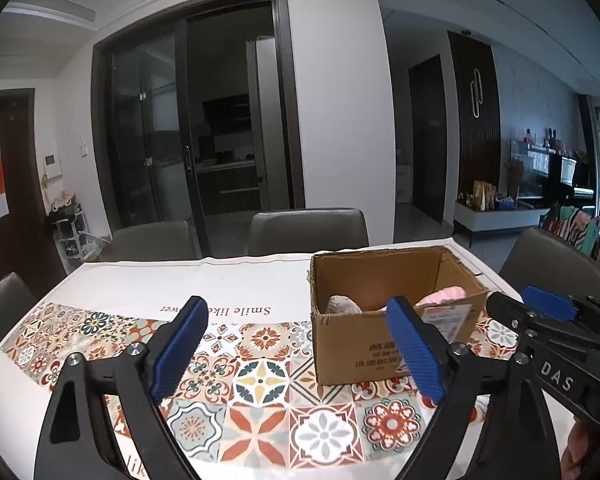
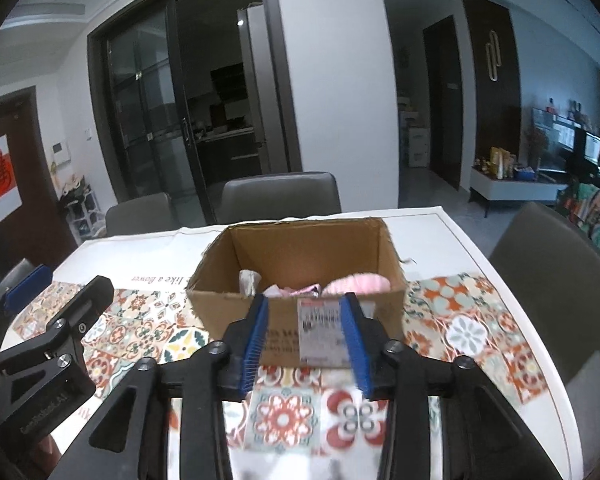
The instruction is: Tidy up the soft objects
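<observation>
An open cardboard box (image 1: 364, 344) (image 2: 220, 312) stands on the tiled tablecloth. Inside lie a fluffy pink soft item (image 1: 446, 294) (image 2: 360, 284), a grey-white soft item (image 1: 342, 306) (image 2: 248, 280) and a small pink-and-white piece (image 2: 296, 290). My left gripper (image 1: 296, 308) hovers over the cloth to the left of the box, jaws wide open with nothing between them. My right gripper (image 2: 306, 302) is open in front of the box's near wall, nothing between its blue pads (image 2: 256, 332). Each gripper shows at the edge of the other's view.
The tablecloth (image 1: 260, 380) (image 2: 460, 332) covers a white table. Grey chairs (image 1: 308, 230) (image 2: 280, 196) stand along the far side, and another chair (image 2: 552, 272) at the right edge. A dark glass sliding door is behind.
</observation>
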Demonstrator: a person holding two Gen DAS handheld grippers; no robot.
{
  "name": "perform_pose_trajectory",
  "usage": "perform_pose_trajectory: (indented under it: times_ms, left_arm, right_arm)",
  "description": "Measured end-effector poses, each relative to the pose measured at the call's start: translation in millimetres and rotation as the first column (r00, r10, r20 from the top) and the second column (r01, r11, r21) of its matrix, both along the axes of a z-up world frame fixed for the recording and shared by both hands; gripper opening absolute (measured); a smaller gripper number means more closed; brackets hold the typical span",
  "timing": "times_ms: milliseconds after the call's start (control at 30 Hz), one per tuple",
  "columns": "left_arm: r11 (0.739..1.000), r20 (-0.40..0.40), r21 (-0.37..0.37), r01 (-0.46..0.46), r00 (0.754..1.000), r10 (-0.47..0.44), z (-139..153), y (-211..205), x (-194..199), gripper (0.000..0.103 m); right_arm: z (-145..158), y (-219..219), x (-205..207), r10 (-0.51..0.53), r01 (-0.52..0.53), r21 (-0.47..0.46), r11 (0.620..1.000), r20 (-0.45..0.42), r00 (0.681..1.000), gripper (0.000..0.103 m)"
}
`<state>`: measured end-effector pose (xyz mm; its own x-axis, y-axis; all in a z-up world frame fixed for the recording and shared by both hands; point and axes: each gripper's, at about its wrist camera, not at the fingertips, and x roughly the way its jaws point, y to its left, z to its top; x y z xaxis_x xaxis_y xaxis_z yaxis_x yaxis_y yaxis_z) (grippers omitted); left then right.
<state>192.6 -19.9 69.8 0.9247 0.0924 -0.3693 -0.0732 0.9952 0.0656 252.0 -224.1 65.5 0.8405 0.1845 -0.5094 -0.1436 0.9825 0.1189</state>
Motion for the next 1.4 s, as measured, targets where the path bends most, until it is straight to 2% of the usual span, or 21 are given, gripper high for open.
perform_pose_trajectory:
  times_ms: [200, 367, 533, 667, 767, 1000, 1400]
  left_arm:
    - [1.0, 0.02, -0.022, -0.001, 1.0, 0.001, 7.9, 4.3, -37.8, 0.098]
    - [1.0, 0.033, -0.006, 0.009, 0.999, -0.009, 8.7, 5.8, -68.1, 0.101]
    - [1.0, 0.033, -0.017, 0.016, 0.999, -0.015, 8.0, 7.3, -96.0, 0.103]
    - [0.999, 0.025, -0.036, 0.011, 1.0, -0.01, 5.8, 9.6, -119.2, 0.103]
    - [1.0, 0.022, -0.031, 0.006, 1.0, -0.005, 4.0, 9.4, -133.9, 0.103]
    - [1.0, 0.036, -0.01, -0.008, 0.999, 0.009, -2.0, 9.6, -167.8, 0.103]
    - [1.0, 0.063, -0.002, -0.006, 0.998, 0.006, -8.6, 6.7, -197.2, 0.103]
  right_arm:
    - [12.3, 2.8, -51.6, -0.036, 0.037, -0.035, 0.999, 0.041, 0.999, 0.052]
    - [19.8, 5.0, -89.3, -0.064, 0.069, -0.068, 0.995, 0.079, 0.995, 0.058]
    - [25.2, 4.0, -118.4, -0.071, 0.078, -0.071, 0.994, 0.086, 0.994, 0.059]
    - [29.2, 3.8, -138.4, -0.084, 0.091, -0.072, 0.993, 0.101, 0.991, 0.066]
    - [28.5, 3.4, -158.6, -0.082, 0.089, -0.06, 0.994, 0.108, 0.991, 0.066]
    - [25.8, 1.1, -191.9, -0.097, 0.104, -0.057, 0.993, 0.118, 0.988, 0.072]
    - [12.1, -5.1, -218.7, -0.089, 0.093, -0.033, 0.995, 0.101, 0.991, 0.072]
